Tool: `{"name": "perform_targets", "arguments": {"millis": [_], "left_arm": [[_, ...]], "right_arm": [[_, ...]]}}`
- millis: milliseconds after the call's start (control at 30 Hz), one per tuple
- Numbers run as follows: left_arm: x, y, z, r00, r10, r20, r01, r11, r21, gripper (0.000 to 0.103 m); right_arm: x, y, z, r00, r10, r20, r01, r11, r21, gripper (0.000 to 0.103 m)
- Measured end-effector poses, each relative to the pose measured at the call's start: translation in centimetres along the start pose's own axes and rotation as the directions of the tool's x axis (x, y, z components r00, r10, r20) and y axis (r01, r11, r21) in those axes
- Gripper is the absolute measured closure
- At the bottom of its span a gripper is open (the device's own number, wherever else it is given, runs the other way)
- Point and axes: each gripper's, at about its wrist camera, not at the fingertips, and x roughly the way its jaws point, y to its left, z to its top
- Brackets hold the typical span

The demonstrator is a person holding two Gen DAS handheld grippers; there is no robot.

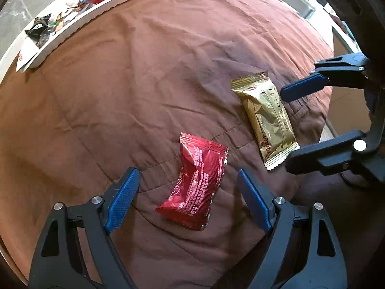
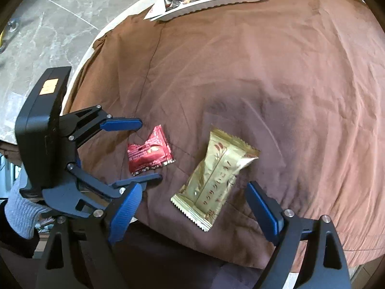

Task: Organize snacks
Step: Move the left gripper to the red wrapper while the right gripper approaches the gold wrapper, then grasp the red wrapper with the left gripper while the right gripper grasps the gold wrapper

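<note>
Red packet (image 1: 195,185) print blurred; tray (image 1: 79,21) snacks indistinct, cropped.

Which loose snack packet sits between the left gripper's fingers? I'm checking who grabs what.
The red packet, between the open left gripper. The longer gold packet lies apart, by the right gripper.

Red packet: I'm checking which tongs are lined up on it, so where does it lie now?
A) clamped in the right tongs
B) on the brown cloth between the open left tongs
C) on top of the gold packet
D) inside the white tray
B: the red packet lies loose on the brown cloth, framed by the open left tongs.
</note>
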Motion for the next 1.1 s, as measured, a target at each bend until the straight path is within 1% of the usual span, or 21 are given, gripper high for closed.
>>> {"name": "perform_targets", "arguments": {"millis": [67,100,133,267,333,367,433,567,600,633,667,700,733,767,833,867,1000,1100], "left_arm": [[0.2,0.4,0.4,1.0,-0.012,0.005,0.012,1.0,0.014,0.02],[0.2,0.4,0.5,1.0,-0.017,0.009,0.017,1.0,0.019,0.02],[0.2,0.4,0.5,1.0,-0.02,0.012,0.019,0.999,0.026,0.02],[0.3,-0.3,0.5,1.0,-0.013,0.021,0.012,0.999,0.041,0.021],[0.4,-0.7,0.4,1.0,-0.003,0.028,0.002,0.999,0.053,0.023],[0.3,-0.8,0.2,0.999,0.005,0.035,-0.007,0.998,0.06,0.027],[0.3,-0.8,0.1,0.999,0.018,0.044,-0.02,0.998,0.061,0.035],[0.0,-0.3,0.0,0.998,0.029,0.058,-0.032,0.998,0.048,0.051],[0.0,-0.3,0.0,0.998,0.032,0.058,-0.035,0.998,0.046,0.053],[-0.1,-0.3,0.0,0.998,0.037,0.059,-0.039,0.998,0.041,0.055],[-0.2,-0.2,-0.1,0.998,0.036,0.06,-0.039,0.998,0.041,0.06],[-0.3,-0.3,-0.1,0.997,0.034,0.063,-0.037,0.998,0.047,0.067],[-0.3,-0.4,0.0,0.997,0.036,0.066,-0.04,0.998,0.048,0.07],[-0.3,-0.4,0.1,0.997,0.033,0.068,-0.036,0.999,0.041,0.072],[-0.4,-0.2,0.1,0.997,0.023,0.069,-0.025,0.999,0.032,0.072],[-0.4,0.0,0.1,0.997,0.021,0.068,-0.022,0.999,0.027,0.076],[-0.5,0.9,0.2,0.997,-0.029,0.072,0.031,0.999,-0.025,0.077],[-0.8,1.4,-0.1,0.996,-0.047,0.072,0.05,0.998,-0.047,0.077]], "right_arm": [[0.3,0.0,0.2,1.0,-0.022,-0.003,0.022,1.0,0.02,0.014],[0.5,-0.1,0.2,1.0,-0.027,-0.01,0.027,0.999,0.033,0.016],[0.7,-0.3,0.2,0.999,-0.033,-0.015,0.034,0.998,0.044,0.021],[0.8,-0.5,0.2,0.999,-0.049,-0.008,0.05,0.997,0.058,0.026],[0.8,-0.4,0.2,0.998,-0.065,-0.004,0.065,0.996,0.054,0.033],[0.8,-0.3,0.1,0.998,-0.062,-0.003,0.062,0.997,0.054,0.037],[0.7,-0.5,0.1,0.998,-0.067,0.002,0.067,0.996,0.058,0.05],[0.9,-0.3,0.2,0.996,-0.092,0.002,0.092,0.995,0.032,0.056],[0.9,-0.2,0.2,0.995,-0.104,0.003,0.104,0.994,0.018,0.059],[0.9,-0.1,0.1,0.994,-0.112,0.004,0.112,0.994,0.01,0.064],[1.0,-0.1,0.1,0.993,-0.114,0.006,0.114,0.993,0.01,0.067],[0.9,-0.2,0.0,0.995,-0.098,0.007,0.098,0.995,0.017,0.068],[0.9,-0.3,0.0,0.996,-0.091,0.01,0.091,0.996,0.02,0.068],[0.9,-0.4,0.0,0.996,-0.09,0.013,0.09,0.996,0.016,0.068],[0.7,-0.4,-0.2,0.997,-0.078,0.023,0.077,0.997,0.015,0.072],[0.5,-0.5,-0.3,0.997,-0.075,0.025,0.075,0.997,0.013,0.073],[-0.3,-0.7,-0.4,0.997,-0.056,0.05,0.057,0.998,-0.002,0.074],[-0.6,-0.8,-0.5,0.997,-0.042,0.057,0.043,0.999,-0.011,0.074]]}}
